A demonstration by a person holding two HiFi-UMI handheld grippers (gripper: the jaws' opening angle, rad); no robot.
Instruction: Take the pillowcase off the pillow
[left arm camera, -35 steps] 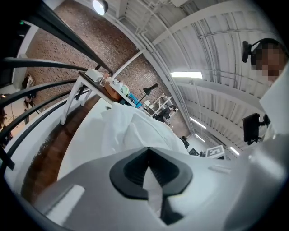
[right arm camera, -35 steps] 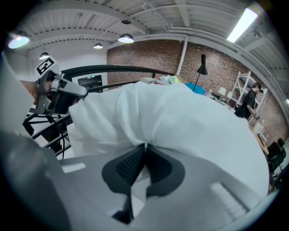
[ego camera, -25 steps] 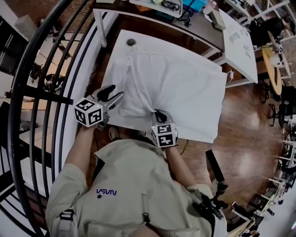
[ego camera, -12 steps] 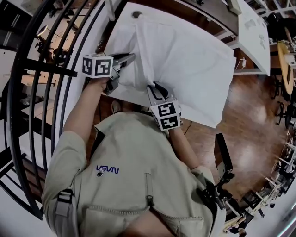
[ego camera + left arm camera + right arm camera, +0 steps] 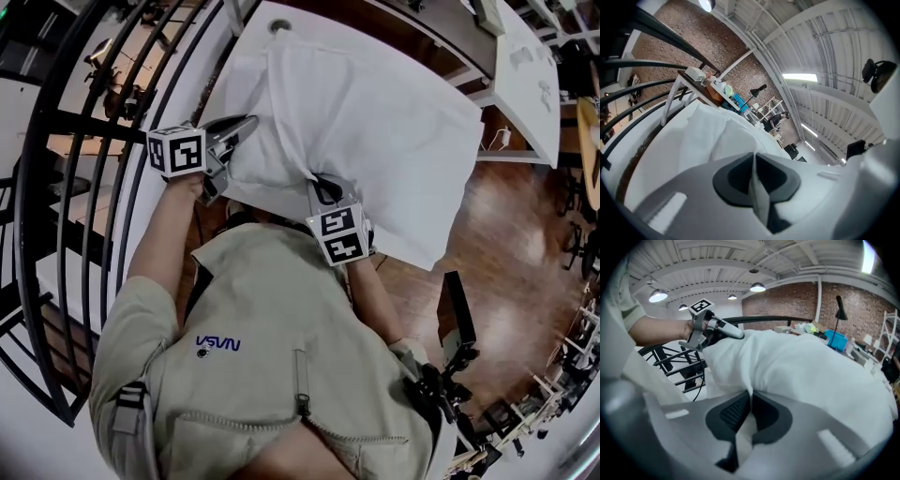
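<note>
- Head view: the puffy white pillowcase [image 5: 384, 122] lies on the white tabletop [image 5: 242, 75], and its near right corner sticks out past the edge. A black railing [image 5: 94, 127] runs close on the left. Open wood floor [image 5: 506, 244] lies to the right.
- Left gripper view: the left gripper [image 5: 753, 157] has just been closing its jaws. They now pinch a thin fold of the pillowcase. Railing bars cross on the left.
- Right gripper view: the right gripper [image 5: 750, 397] has its jaws tight together on white pillowcase cloth too. The left gripper bites the corner beyond it, by the railing.
</note>
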